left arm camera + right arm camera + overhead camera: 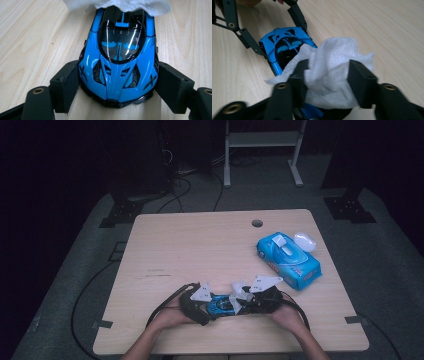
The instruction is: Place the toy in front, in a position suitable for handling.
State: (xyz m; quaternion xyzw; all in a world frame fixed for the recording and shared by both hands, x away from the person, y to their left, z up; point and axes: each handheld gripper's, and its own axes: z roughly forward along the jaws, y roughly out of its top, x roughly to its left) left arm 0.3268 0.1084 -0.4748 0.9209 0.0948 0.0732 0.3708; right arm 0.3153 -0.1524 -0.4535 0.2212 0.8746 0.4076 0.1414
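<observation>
While the left hand-held gripper (117,87) clamps the blue toy car (118,57) by its nose, the right hand-held gripper (327,75) pinches a white wipe (332,67) over its rear, so I'd say we're mid-wipe; next, drag forward over the roof.

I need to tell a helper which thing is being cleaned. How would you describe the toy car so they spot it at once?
On the wooden table, look at the near edge, where the left gripper and the right gripper meet. The toy car sits clamped in the left gripper, with a white wipe in the right gripper pressed on it. It is glossy blue with a dark windscreen, far smaller than the blue wipes pack.
</observation>
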